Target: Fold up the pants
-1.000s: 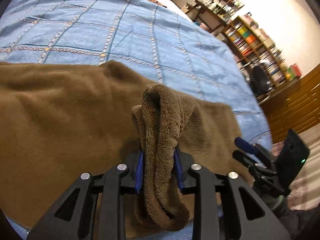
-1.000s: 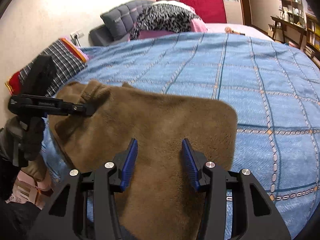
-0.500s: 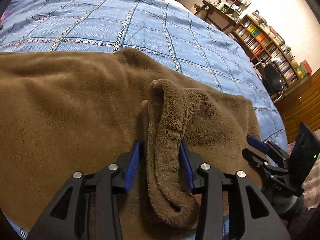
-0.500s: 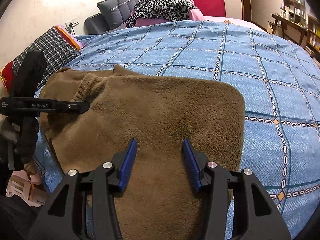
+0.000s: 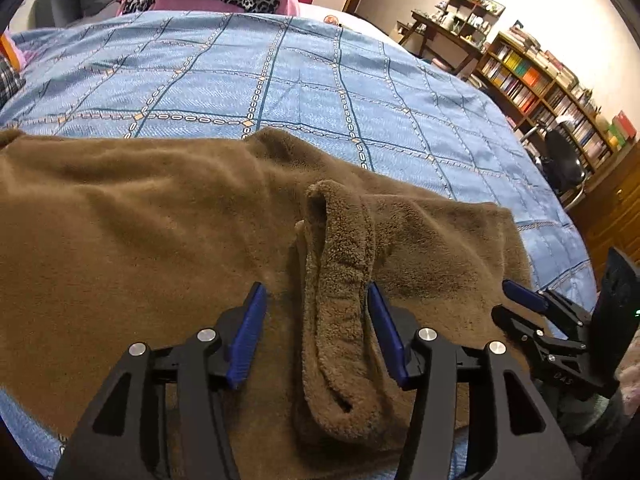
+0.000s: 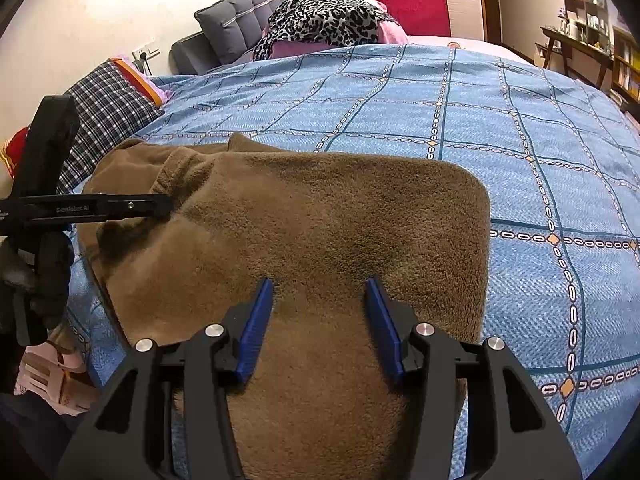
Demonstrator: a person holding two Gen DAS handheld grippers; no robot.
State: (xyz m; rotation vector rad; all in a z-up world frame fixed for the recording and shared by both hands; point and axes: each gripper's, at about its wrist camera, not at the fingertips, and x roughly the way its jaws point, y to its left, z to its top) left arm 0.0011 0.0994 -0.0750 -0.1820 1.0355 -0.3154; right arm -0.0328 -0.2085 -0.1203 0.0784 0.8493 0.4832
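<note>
Brown pants (image 5: pixel 160 240) cut off at the left and near edges of the left wrist view, near hem hidden behind the right gripper (image 6: pixel 320 328), bookshelf (image 5: pixel 560 92) titles too small to read

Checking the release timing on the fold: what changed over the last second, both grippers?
The left gripper let go of the bunched ridge of the brown pants: its fingers were clamped on it and are now opening, the ridge lying loose between them. The right gripper stayed open over the flat pants, gripping nothing. The pants stayed folded on the blue bedspread.
</note>
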